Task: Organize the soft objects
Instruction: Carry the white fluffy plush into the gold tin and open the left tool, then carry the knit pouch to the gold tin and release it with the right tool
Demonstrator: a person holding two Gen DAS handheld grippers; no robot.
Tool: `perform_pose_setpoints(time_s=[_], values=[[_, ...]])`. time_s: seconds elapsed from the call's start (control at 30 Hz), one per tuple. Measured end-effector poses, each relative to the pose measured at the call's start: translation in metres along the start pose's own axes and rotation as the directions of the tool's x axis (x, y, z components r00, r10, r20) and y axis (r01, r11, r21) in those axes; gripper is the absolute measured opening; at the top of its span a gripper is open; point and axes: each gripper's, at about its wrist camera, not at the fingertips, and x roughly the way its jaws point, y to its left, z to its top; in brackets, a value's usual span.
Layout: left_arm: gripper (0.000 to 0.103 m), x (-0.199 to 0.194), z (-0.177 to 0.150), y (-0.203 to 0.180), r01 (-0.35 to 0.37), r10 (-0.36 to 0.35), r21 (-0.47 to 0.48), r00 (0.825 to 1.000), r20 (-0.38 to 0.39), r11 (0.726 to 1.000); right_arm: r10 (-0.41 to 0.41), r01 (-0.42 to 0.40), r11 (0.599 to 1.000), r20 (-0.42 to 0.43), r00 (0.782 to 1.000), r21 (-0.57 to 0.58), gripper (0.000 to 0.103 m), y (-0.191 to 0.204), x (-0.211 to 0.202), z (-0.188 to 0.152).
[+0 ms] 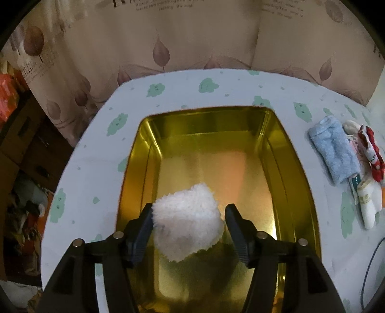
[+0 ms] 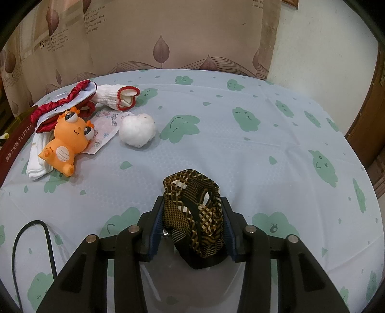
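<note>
White fluffy ball [image 1: 186, 220] over gold tin [image 1: 296, 168]; patterned cloth [image 2: 193, 216] bunched.

"TOFFEE" (after Chinese characters) on dark red box [image 2: 16, 142], far left; curtain [image 2: 93, 18] verse: "the wind".

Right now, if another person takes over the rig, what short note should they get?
Left gripper: open over the gold tin; the white fluffy piece sits between the fingers, right pad clear of it.
Right gripper: shut on the brown patterned cloth, above the table.
Done: nothing else lies in the tin.
Left: blue towel, orange toy, white ball, white glove, red frilled cloth.
</note>
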Motion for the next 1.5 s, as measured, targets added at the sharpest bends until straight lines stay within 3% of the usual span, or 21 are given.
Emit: perform_pose_setpoints(time_s=[0.37,0.73,0.93,1.1,1.5], values=[[0.061,-0.048,-0.034,-0.002,-0.076,0.072,0.019,0.984,0.162,0.997,-0.048,0.048,0.999,-0.013,0.999,0.011,0.032,0.003,-0.005,0.004],[0.061,-0.068,-0.059,0.006,-0.074,0.079,-0.032,0.971,0.227,0.997,-0.033,0.035,0.998,0.033,0.999,-0.046,0.028,0.036,-0.032,0.024],[0.061,-0.075,-0.062,0.014,-0.044,0.059,-0.069,0.969,0.241,0.997,0.021,-0.015,0.994,0.055,0.998,-0.113,0.028,0.077,-0.046,0.040],[0.061,-0.078,-0.062,0.023,-0.080,0.100,-0.089,0.965,0.241,0.993,0.096,-0.082,0.978,0.065,0.993,-0.190,0.028,0.121,-0.057,0.051],[0.061,-0.070,-0.062,0.068,-0.123,0.167,-0.219,0.966,0.199,0.968,0.310,-0.283,0.898,0.028,0.950,-0.337,0.028,0.242,-0.061,0.072]])
